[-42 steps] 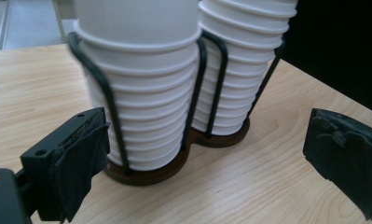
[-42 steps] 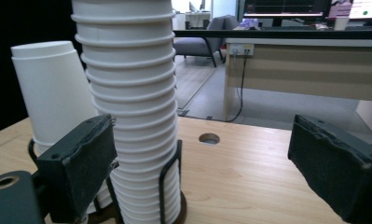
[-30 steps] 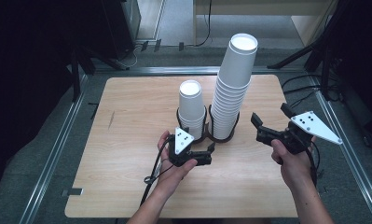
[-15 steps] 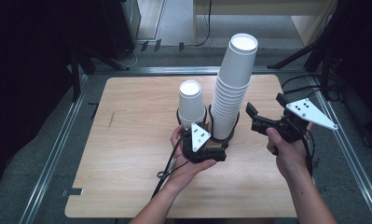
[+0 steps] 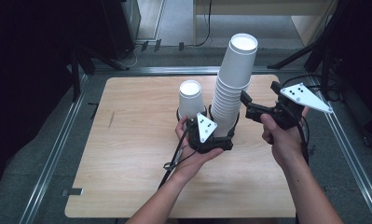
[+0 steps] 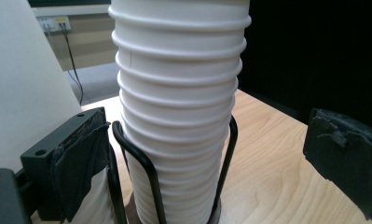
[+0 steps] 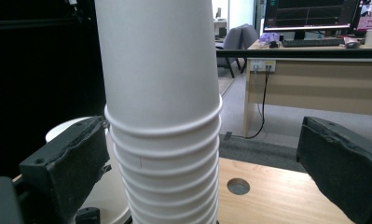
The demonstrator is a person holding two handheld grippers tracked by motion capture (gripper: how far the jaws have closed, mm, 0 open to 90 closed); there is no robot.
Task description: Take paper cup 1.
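Observation:
A tall stack of upturned white paper cups [image 5: 233, 86] stands in a black wire holder [image 6: 133, 158] at the middle of the wooden table [image 5: 127, 163]. A shorter white cup stack [image 5: 191, 99] stands just left of it. My left gripper [image 5: 223, 136] is low at the tall stack's base, open, its jaws on either side of the stack [image 6: 179, 107] without touching it. My right gripper [image 5: 245, 106] comes in from the right at mid-height, also open, with the stack [image 7: 162, 116] between its wide-apart jaws.
A round hole [image 7: 238, 186] is cut in the tabletop behind the stack. Metal rails [image 5: 53, 154] run around the table. A desk with a monitor [image 7: 314, 11] stands far behind. A black cable [image 5: 174, 161] trails from the left gripper across the table.
My left gripper moved right and forward to the base of the tall stack. My right gripper moved left and rose towards the stack's middle. Both stayed open.

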